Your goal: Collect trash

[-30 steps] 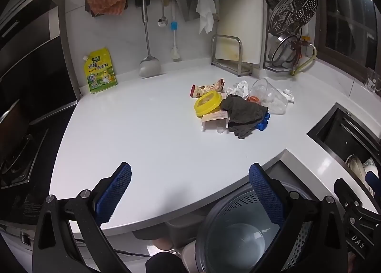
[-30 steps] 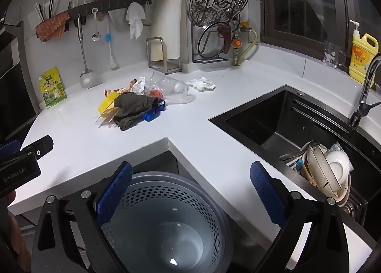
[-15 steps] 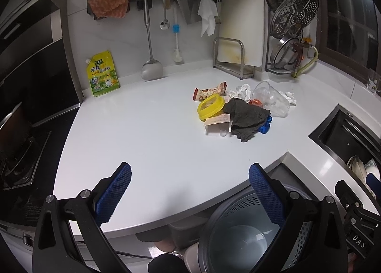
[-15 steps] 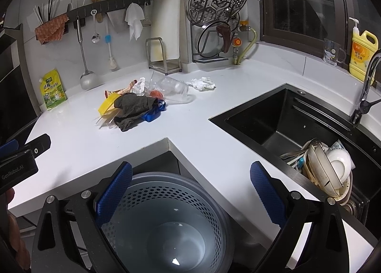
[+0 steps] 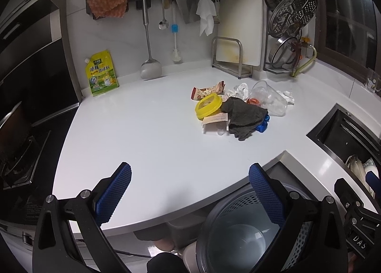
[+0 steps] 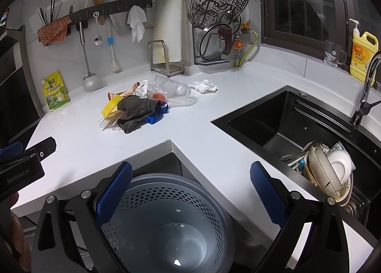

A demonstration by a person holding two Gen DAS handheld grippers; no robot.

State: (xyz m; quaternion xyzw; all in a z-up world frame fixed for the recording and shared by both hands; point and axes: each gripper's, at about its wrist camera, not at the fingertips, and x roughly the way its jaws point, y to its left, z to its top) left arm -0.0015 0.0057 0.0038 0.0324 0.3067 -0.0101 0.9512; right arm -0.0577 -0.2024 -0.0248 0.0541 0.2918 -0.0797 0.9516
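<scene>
Right now both my left gripper (image 5: 189,189) and right gripper (image 6: 190,189) hang spread and empty near the grey perforated plastic bin (image 6: 166,220), its opening clear; the trash heap (image 5: 234,112) lies well ahead on the white countertop (image 5: 142,134). I'd reach for the loose crumpled dark grey cloth (image 5: 243,115) on top first, pinching a raised fold.

Both wrist views look forward and down from the desk's (image 5: 147,134) front edge; both share the distant trash pile (image 5: 238,111) and the nearby bin (image 6: 171,220).
</scene>
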